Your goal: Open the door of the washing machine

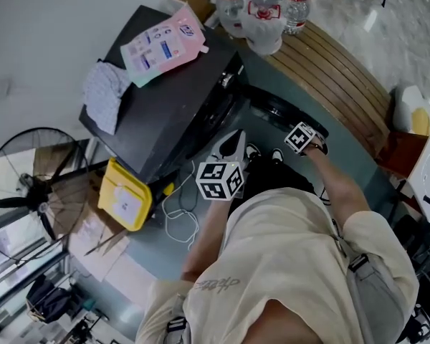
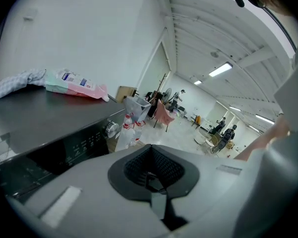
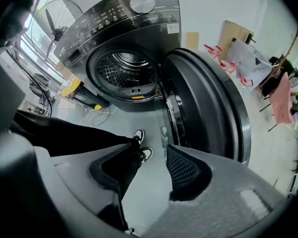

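Door (image 3: 208,98) of washing machine (image 3: 124,29) stands wide open, just beyond right hand-held gripper (image 3: 149,162), jaws apart, nothing between. Left hand-held gripper (image 2: 150,175) jaws closed, empty, near control panel (image 2: 84,143). Pouch (image 1: 161,45) and cloth (image 1: 106,92) on machine top. Grey floor (image 3: 139,202), fan (image 1: 29,185) beside.

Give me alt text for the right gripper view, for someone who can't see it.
A dark grey front-loading washing machine stands with its round door swung wide open, baring the steel drum. In front, the right gripper holds its black fingers apart and empty, above a person's black-and-white shoes.
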Tool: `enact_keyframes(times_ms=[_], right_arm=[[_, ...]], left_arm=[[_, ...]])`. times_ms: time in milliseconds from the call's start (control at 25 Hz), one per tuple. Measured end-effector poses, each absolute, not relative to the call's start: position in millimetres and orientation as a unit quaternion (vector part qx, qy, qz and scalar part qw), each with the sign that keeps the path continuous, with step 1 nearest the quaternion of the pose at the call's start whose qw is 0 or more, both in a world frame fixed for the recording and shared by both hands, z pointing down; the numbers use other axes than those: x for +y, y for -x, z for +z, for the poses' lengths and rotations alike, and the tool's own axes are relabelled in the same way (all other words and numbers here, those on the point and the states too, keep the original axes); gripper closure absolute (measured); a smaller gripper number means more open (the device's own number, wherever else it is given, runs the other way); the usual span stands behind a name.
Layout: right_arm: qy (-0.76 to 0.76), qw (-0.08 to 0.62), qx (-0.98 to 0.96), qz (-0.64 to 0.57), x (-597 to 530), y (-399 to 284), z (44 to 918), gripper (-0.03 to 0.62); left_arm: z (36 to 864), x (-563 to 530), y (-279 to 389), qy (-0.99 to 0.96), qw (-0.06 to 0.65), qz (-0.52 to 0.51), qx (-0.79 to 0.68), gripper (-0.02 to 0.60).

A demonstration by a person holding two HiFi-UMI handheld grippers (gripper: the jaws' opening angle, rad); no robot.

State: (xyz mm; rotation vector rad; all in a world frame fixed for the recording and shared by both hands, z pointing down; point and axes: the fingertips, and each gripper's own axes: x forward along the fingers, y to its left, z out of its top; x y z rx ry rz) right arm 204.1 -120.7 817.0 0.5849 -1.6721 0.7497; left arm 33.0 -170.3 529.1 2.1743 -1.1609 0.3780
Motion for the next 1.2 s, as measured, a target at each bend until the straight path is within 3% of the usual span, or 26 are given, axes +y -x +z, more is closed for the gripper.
enact_keyframes(times_ms=[200,320,640,1200], right_arm=[[-0.271,0.574,-0.692,0.343,-135.4,-211.2,819.2,0.373],[-0.263,0.532,-0.720,0.359,-147.5,-194.5,818.7,0.373],[-0.273,0.615,-0.658,0.338,-162.8,-248.6,814.6,0.375],[-0.170,0.628,-0.694,0.309,-203.6,-276.9,810.4,0.378]], left_arm=[[528.9,-193.7,-21.8,-0.834,0.318,0.141,-0.428,0.565],[529.8,-203.8,-19.4,-0.838,0.316,0.147,-0.420,0.565],[530.5,-226.7,-23.6,-0.835,0.320,0.156,-0.420,0.565],[527.4,-275.7,-63.2,-0.787,0.337,0.141,-0.497,0.565]])
